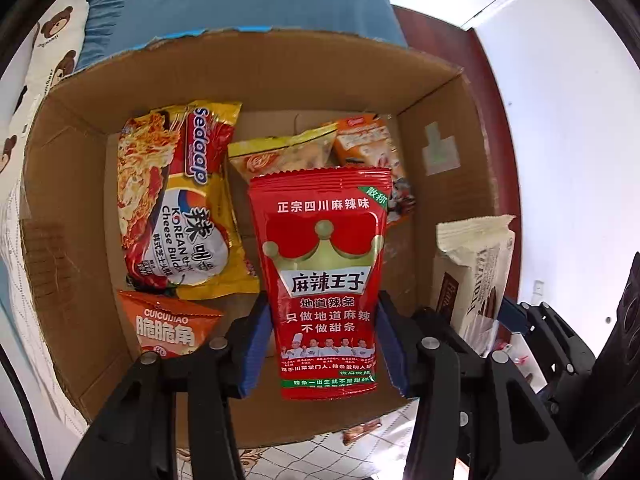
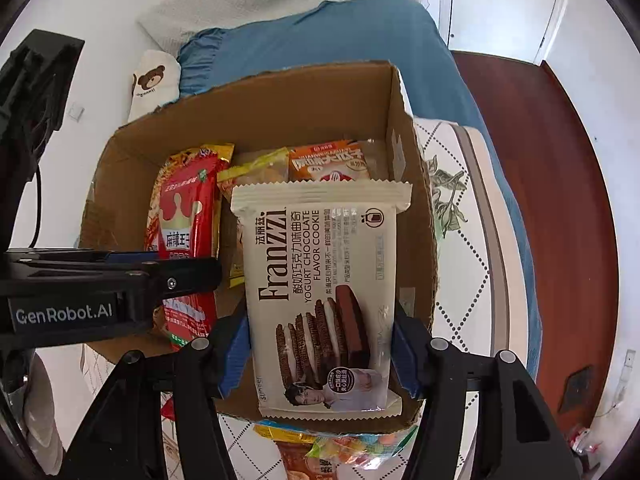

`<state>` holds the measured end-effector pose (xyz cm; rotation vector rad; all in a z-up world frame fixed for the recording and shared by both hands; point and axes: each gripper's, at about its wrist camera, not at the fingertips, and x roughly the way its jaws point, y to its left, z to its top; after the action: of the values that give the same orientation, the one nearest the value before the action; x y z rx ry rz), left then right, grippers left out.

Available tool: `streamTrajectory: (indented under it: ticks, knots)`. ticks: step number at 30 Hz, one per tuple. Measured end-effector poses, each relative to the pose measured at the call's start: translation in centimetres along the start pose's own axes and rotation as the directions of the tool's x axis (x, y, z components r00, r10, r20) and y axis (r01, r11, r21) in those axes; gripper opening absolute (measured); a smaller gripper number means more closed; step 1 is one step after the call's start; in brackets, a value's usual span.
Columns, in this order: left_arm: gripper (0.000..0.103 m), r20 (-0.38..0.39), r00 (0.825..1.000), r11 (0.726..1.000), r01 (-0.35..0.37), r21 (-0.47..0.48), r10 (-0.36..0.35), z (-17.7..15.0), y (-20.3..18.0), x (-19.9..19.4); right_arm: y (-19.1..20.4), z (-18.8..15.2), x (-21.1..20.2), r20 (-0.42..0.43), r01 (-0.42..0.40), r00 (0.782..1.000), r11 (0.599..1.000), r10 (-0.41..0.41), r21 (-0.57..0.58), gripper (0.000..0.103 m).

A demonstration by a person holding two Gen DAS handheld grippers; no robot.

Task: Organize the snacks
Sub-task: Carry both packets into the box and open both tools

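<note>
While we are holding both tools over the open cardboard box, the left tool is pointing steeply down with its blue pads at either side of the red spicy-strip pouch, and the pads are looking as though they are touching the pouch edges, though we cannot tell how firmly they are pressing. That pouch is hanging upright between the pads, above the box floor. Beyond the left tool's tips, the Sedaap noodle packet is lying on the box floor to the left, a yellow snack bag and an orange packet are sitting further ahead, and an orange CUICUIJIAO bag is lying just left of the left pad. In the right wrist view, the right tool is straddling the cream Franzzi cookie pack, its blue pads sitting against the pack's two long edges near the lower half; the pack is standing between them over the near right corner of the box. To the left of the right tool we are seeing the other tool's black arm crossing in front of the red pouch. Below the right tool, outside the box's near wall, colourful snack bags are lying on the quilted bed cover.
</note>
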<state>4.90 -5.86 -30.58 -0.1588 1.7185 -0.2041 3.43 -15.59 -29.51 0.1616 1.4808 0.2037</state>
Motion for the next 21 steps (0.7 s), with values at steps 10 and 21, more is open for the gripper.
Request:
streamTrajectory:
  ticks: [10, 21]
  knots:
    - [0.09, 0.04, 0.997, 0.997, -0.071, 0.02, 0.07, -0.7, 0.8, 0.2, 0.0, -0.6, 1.3, -0.027, 0.041, 0.999, 0.999, -0.041, 0.004, 0.093]
    - [0.09, 0.125, 0.99, 0.998, -0.065, 0.004, 0.064, -2.6, 2.0, -3.0, 0.4, -1.6, -0.8, 0.041, 0.058, 0.997, 0.998, -0.059, 0.025, 0.093]
